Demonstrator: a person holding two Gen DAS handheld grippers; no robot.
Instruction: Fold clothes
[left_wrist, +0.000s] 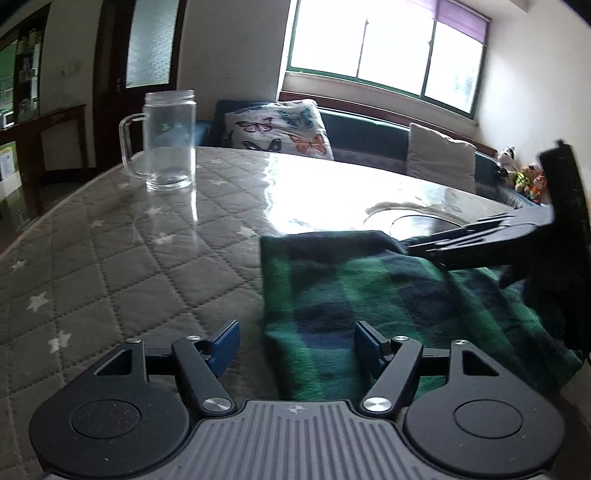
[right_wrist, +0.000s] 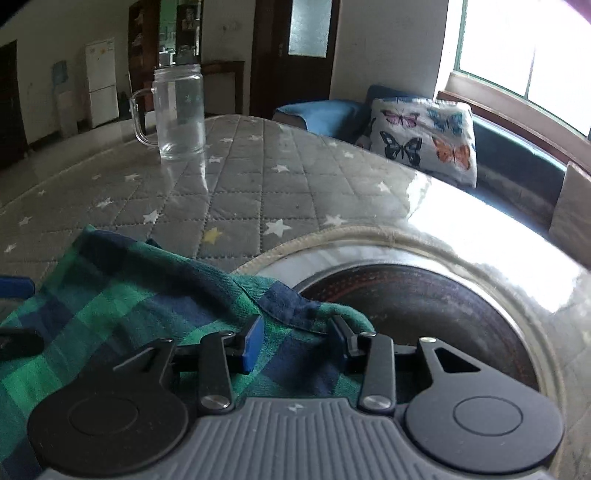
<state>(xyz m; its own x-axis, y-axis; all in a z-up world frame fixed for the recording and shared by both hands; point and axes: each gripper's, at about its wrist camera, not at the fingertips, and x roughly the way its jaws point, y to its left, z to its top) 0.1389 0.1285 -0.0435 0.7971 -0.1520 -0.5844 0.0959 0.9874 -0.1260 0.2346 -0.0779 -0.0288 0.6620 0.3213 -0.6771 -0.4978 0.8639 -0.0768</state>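
A clear glass mug (left_wrist: 170, 142) with a handle and a threaded rim stands upright on the far left of the table (left_wrist: 110, 240); it looks empty. The table wears a grey quilted cover printed with white stars, under a glossy clear sheet that glares white near the window. A round dark inset (right_wrist: 424, 306) sits in the table top, ringed by pale piping, its near part hidden behind the right tongs.

A green and navy plaid garment (left_wrist: 351, 295) lies rumpled on the table's near side, its far edge reaching the inset's rim. The left tongs (left_wrist: 293, 341) hang with blue pads wide apart over the garment's left edge, gripping nothing. The right tongs (right_wrist: 297, 341) stand partly apart with a raised fold of the plaid between them; whether the pads press on it is hard to tell. In the left view the right tongs appear blurred at the right edge.

Beyond the table, a butterfly-print cushion (right_wrist: 424, 138) leans on a dark bench.
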